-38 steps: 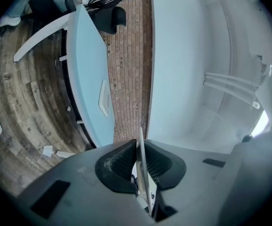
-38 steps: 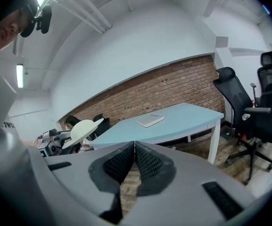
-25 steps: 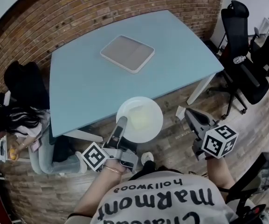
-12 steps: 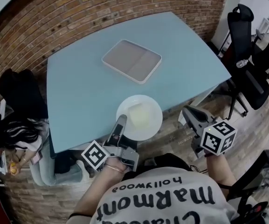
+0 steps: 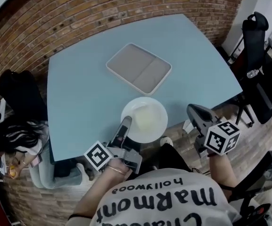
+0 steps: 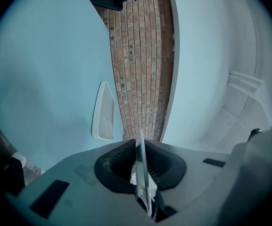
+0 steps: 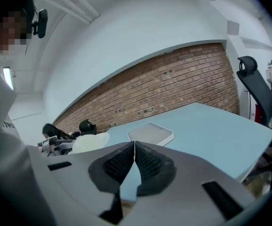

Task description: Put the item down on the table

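Brings the plate (image 5: 145, 119) forward from beyond the bench (image 5: 79, 93) edge to hang mostly over its near rim, short of the tray (image 5: 139, 68); probably leaves only lowering and release. Pinches the plate's rim in the left tongs (image 5: 127, 122), reaching about level. Holds the right tongs (image 5: 193, 110) pressed together, empty, angled slightly down beside the bench.

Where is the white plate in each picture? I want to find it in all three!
Head view: the plate is low in the middle, at the near edge of the table, pinched by the left gripper.
Left gripper view: the plate is at the bottom middle, edge-on between the jaws.
Right gripper view: the plate is left of the middle, a pale disc.
Shared landmark: the tray lying on the table.
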Demonstrator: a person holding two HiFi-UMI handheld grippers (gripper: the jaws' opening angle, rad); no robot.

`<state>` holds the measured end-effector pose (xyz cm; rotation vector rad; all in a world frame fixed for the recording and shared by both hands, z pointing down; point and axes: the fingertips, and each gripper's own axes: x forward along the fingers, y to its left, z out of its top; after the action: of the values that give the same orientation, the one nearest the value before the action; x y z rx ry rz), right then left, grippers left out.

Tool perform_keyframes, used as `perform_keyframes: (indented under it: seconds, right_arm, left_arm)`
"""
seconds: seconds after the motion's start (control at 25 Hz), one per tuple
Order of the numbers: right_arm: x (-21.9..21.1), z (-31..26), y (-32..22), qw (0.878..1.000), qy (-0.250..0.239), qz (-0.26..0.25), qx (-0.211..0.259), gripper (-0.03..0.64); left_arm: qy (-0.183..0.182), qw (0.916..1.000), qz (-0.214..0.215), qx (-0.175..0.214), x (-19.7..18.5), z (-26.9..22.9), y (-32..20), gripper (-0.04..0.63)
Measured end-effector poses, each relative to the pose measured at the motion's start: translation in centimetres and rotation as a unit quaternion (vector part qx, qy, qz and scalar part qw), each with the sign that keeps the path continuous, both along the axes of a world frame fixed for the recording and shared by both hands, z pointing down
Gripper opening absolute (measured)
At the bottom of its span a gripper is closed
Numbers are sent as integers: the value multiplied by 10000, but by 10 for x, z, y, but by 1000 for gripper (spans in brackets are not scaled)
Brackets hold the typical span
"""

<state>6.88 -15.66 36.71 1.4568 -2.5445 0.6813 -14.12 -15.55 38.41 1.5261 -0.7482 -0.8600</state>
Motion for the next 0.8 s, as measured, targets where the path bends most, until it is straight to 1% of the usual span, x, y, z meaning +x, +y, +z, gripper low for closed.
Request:
perform_keyframes:
  seconds: [0.2, 0.36, 0.48, 0.68, 0.8]
  right_arm:
    - [4, -4, -55, 9996, 57, -265, 17, 11]
    - [18, -1, -96, 9992, 24, -378, -92, 11]
    - [26, 0, -125, 9987, -63, -473, -151, 11]
    - [41, 2, -168, 9975, -56, -674, -182, 11]
    - [51, 6, -189, 9967, -47, -776, -236, 11]
  left_arm:
    - [31, 9998, -181, -59, 9, 0, -44, 23]
    - [21, 9992, -365, -155, 22, 3, -80, 24]
    - [-60, 9985, -473, -278, 29, 13, -104, 23]
    - [-57, 9956, -830, -437, 39, 26, -137, 23]
    - [-68, 9946, -893, -526, 53, 33, -155, 24]
